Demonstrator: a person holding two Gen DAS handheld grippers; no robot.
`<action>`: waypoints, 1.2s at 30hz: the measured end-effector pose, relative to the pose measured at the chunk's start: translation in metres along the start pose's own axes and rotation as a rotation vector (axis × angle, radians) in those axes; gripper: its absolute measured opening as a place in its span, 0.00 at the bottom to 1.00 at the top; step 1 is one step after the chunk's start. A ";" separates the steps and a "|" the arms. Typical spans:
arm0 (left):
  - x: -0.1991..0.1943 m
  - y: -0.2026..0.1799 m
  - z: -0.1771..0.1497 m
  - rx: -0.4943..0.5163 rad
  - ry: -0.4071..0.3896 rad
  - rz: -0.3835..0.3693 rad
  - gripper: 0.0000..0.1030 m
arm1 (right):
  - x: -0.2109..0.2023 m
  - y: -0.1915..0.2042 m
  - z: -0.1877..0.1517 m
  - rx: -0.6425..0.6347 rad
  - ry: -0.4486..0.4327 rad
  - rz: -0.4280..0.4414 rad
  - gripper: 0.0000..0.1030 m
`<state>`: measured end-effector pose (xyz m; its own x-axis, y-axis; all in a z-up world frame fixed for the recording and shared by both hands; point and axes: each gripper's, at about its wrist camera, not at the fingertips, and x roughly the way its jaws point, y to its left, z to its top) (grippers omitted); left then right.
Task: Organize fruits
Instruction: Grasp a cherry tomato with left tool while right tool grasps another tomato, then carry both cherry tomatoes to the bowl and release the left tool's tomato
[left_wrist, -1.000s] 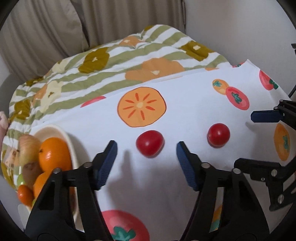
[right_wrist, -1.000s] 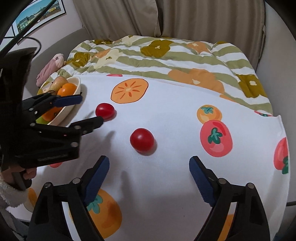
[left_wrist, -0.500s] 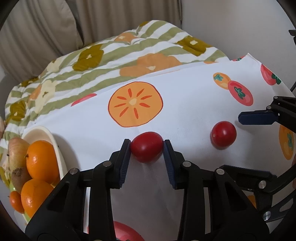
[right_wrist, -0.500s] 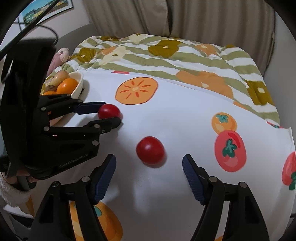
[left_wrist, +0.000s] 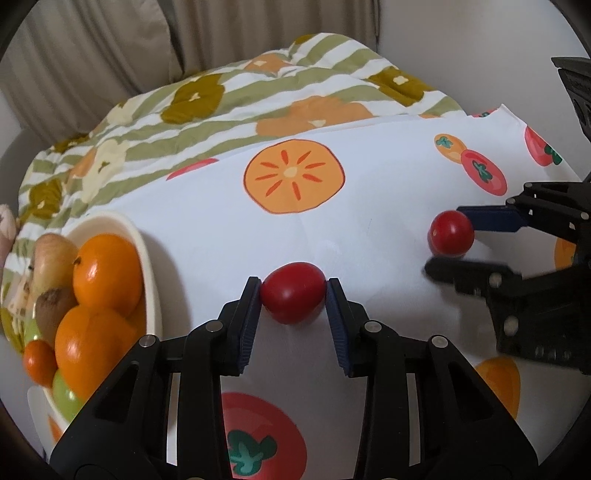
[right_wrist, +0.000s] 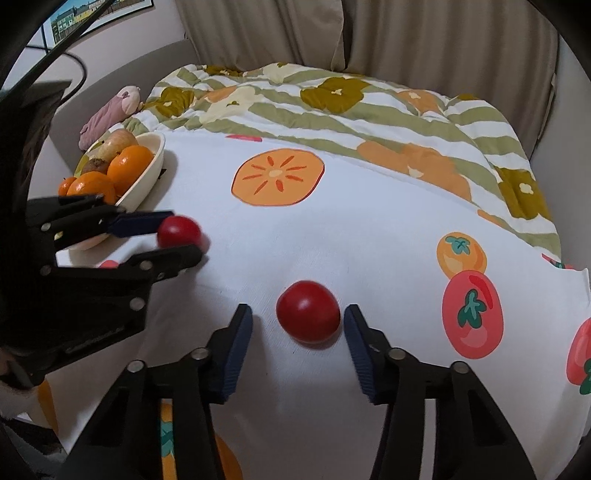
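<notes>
Soft, even indoor light, perhaps from overhead; faint shadows under each tomato (right_wrist: 307, 311). Fisheye bends the edges, corners vignette dark, and the far gripper (right_wrist: 177, 242) blurs.

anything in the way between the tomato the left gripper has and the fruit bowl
Nothing visible. The left hand-held gripper is shut on the tomato, and only bare printed cloth lies between it and the bowl, which is already heaped with oranges.

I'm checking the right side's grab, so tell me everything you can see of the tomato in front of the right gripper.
The tomato is small, round, glossy red, with no stem showing. It rests on the white fruit-print cloth, between the blue pads of the right gripper. A gap shows on both sides, so the pads are not touching it yet.
</notes>
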<state>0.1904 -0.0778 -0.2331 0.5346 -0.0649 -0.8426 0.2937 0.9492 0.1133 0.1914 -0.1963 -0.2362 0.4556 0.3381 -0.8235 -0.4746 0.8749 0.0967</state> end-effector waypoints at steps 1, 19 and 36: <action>-0.001 0.001 -0.001 -0.005 0.001 0.002 0.39 | 0.000 -0.001 0.000 0.003 -0.004 -0.004 0.40; -0.064 0.032 -0.009 -0.085 -0.067 0.021 0.39 | -0.035 0.023 0.024 0.009 -0.072 0.006 0.30; -0.122 0.151 -0.032 -0.156 -0.109 0.088 0.39 | -0.044 0.140 0.086 -0.037 -0.104 0.078 0.30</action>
<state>0.1438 0.0836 -0.1300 0.6382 -0.0043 -0.7699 0.1201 0.9883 0.0941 0.1700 -0.0591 -0.1388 0.4906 0.4403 -0.7520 -0.5382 0.8318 0.1358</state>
